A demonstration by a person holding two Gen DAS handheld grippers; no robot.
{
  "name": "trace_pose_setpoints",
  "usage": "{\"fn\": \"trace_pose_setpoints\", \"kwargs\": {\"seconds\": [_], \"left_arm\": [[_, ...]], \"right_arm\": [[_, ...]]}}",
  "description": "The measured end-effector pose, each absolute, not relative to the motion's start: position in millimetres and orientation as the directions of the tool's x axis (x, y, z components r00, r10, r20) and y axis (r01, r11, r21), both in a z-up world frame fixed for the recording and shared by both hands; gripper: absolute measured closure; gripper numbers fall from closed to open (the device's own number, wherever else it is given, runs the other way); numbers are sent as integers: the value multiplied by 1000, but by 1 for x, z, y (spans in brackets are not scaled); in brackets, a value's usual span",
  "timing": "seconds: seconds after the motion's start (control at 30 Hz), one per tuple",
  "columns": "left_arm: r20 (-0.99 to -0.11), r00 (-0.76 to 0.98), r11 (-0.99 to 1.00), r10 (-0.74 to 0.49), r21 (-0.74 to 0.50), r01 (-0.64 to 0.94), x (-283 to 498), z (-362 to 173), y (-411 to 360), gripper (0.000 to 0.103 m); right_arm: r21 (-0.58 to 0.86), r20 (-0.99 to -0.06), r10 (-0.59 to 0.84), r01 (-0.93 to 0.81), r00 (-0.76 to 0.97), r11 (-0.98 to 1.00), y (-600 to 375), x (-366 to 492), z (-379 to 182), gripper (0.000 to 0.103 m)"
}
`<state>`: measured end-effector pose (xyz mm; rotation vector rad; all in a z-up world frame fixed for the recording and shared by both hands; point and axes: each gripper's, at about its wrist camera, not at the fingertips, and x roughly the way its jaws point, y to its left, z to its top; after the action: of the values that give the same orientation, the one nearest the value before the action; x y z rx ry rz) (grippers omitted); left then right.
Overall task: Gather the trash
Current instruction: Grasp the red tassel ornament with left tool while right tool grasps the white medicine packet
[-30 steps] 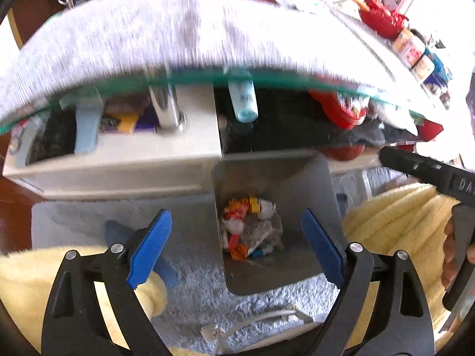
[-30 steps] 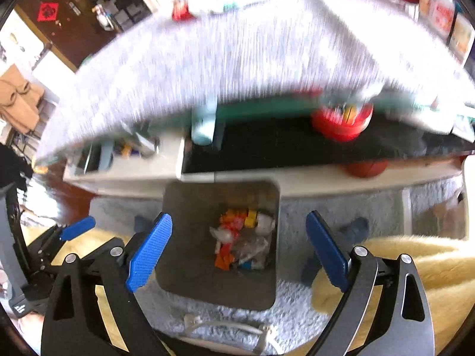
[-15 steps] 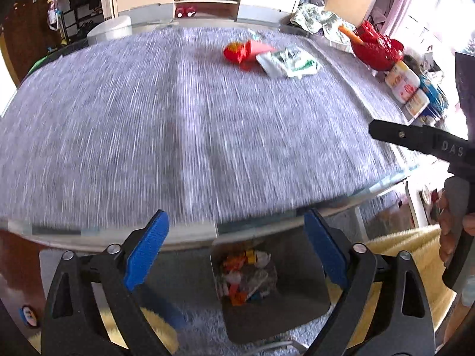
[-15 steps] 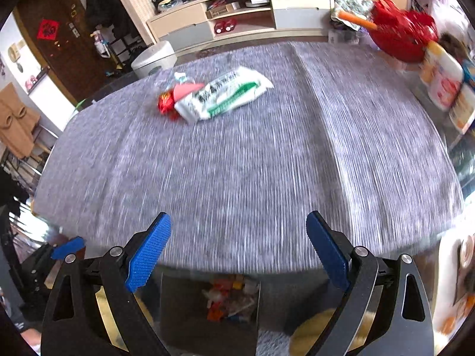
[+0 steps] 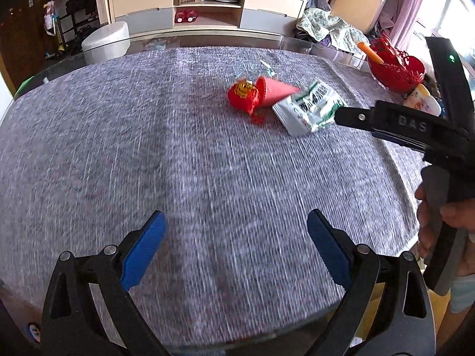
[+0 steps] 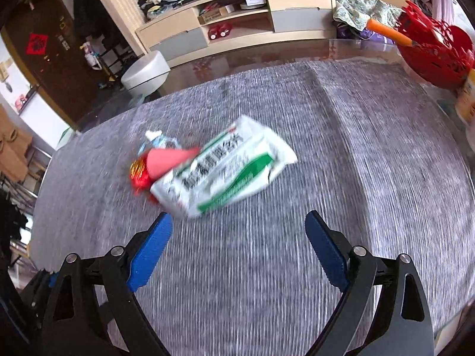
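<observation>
A white and green plastic wrapper [image 6: 225, 167] lies on the grey table cloth [image 6: 267, 267]; it also shows in the left wrist view [image 5: 308, 108]. A pink paper cone [image 6: 172, 160] and a red and gold ornament [image 6: 139, 175] lie touching its left end; in the left wrist view the cone [image 5: 276, 90] and the ornament [image 5: 245, 96] lie at mid table. My right gripper [image 6: 237, 249] is open and empty, just short of the wrapper. My left gripper [image 5: 236, 249] is open and empty over the near table, far from the trash.
A red basket [image 6: 433, 50] with an orange stick stands at the table's far right, with bottles [image 5: 421, 102] beside it. The right gripper's body [image 5: 415, 130] crosses the left wrist view's right side. A TV cabinet [image 5: 207, 9] and a white stool [image 5: 105, 41] stand beyond the table.
Both grippers have risen from the bin below the table edge to above the table top and moved forward. The right gripper has come close to the wrapper. Both stay open.
</observation>
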<state>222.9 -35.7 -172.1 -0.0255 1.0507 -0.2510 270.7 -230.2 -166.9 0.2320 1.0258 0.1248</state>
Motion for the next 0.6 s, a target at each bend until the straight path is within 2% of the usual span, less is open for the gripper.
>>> {"fn": "trace_pose_setpoints", "kwargs": {"seconds": [0.37,0.47,0.53,0.6], "left_arm": [[-851,474,970,-226,-152,190,261,-177,-39,12],[-851,475,970,-226,-154,186,266,-178,-38,12],[-853,472,971,-224,-155,181,270,-181,-37,12],[-854,470,972,-223,-155,179,272,-182,-37,12]], "right_arm": [[182,-851,168,-21,497,983,-213,304,-190,13],[186,-836,179,-40,518,982,-211,306,-189,26],[205,-826,197,-43,528,978,-216,310,-186,46],[222,-819,209,-41,534,974,-221,313,-184,54]]}}
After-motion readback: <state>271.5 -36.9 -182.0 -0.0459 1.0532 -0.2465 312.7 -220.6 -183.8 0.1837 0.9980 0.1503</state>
